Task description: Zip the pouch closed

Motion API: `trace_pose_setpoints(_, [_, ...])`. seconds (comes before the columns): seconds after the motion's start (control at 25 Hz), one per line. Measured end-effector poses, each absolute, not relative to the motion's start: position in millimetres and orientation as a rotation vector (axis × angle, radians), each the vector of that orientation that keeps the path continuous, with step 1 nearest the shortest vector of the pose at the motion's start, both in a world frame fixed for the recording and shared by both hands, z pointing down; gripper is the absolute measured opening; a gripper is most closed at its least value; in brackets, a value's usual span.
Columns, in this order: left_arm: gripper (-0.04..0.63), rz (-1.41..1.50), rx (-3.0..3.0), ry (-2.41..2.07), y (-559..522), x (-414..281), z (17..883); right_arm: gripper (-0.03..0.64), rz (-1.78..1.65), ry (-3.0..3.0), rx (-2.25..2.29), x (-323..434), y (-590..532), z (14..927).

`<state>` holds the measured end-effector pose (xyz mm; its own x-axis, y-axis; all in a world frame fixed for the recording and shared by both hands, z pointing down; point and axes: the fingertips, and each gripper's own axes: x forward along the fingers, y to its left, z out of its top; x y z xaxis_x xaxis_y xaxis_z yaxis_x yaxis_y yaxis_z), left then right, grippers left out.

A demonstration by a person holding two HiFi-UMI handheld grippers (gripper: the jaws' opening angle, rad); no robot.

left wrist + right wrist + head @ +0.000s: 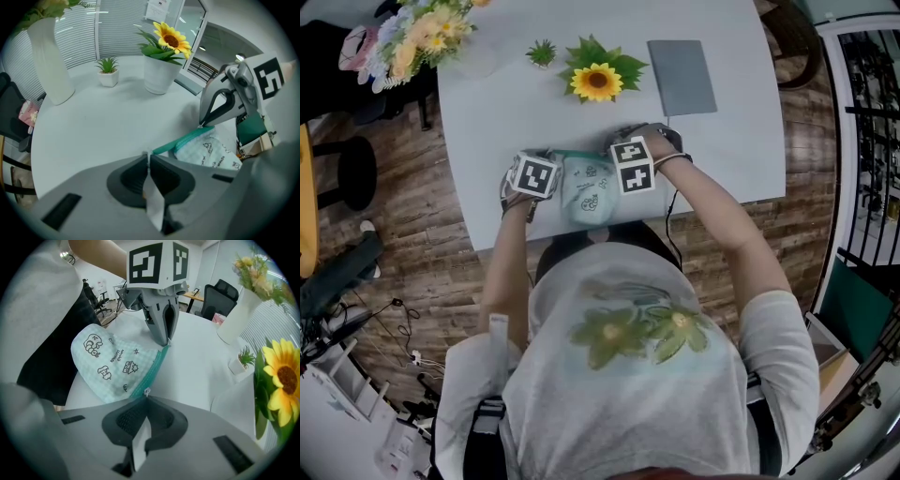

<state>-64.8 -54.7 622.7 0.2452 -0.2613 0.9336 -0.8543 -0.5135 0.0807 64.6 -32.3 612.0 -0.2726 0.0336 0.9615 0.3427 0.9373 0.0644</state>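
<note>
The pouch (587, 187) lies at the table's (487, 112) near edge, about midway along it, just in front of the person. It is pale mint with a fine check and small black doodle prints, and it looks plump. A teal zip band (151, 371) runs along its far side.

The left gripper (149, 157) has its jaws pressed together on the left end of that band, with a thin scrap of the pouch's end between the pads. The right gripper (146, 397) is fully closed at the band's other end. A small silvery zip pull (146, 391) pokes out at its tips, pinched there. Both grippers point steeply down, one at each end of the zip, with the pouch between them.

In the head view the marker cubes cover both sets of jaw tips and the ends of the band. Whether the zip teeth are joined along the whole length is hard to make out.

Toward the far edge stand a sunflower in a white pot (597, 82), a small green plant (542, 52) and a grey pad (682, 77). A white vase of flowers (431, 33) is at the far left corner, cut off by the picture's edge.
</note>
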Motion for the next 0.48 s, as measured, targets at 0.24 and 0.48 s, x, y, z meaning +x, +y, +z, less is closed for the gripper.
trace_pose_setpoints(0.24, [0.021, 1.221, 1.904, -0.969, -45.9, -56.1, 630.1, 0.015, -0.274, -1.836, -0.253, 69.4, -33.6, 611.1])
trace_pose_setpoints(0.48, [0.021, 1.221, 1.907, -0.974, -45.4, -56.9, 630.1, 0.015, -0.238, -1.825, -0.231, 80.1, -32.5, 613.9])
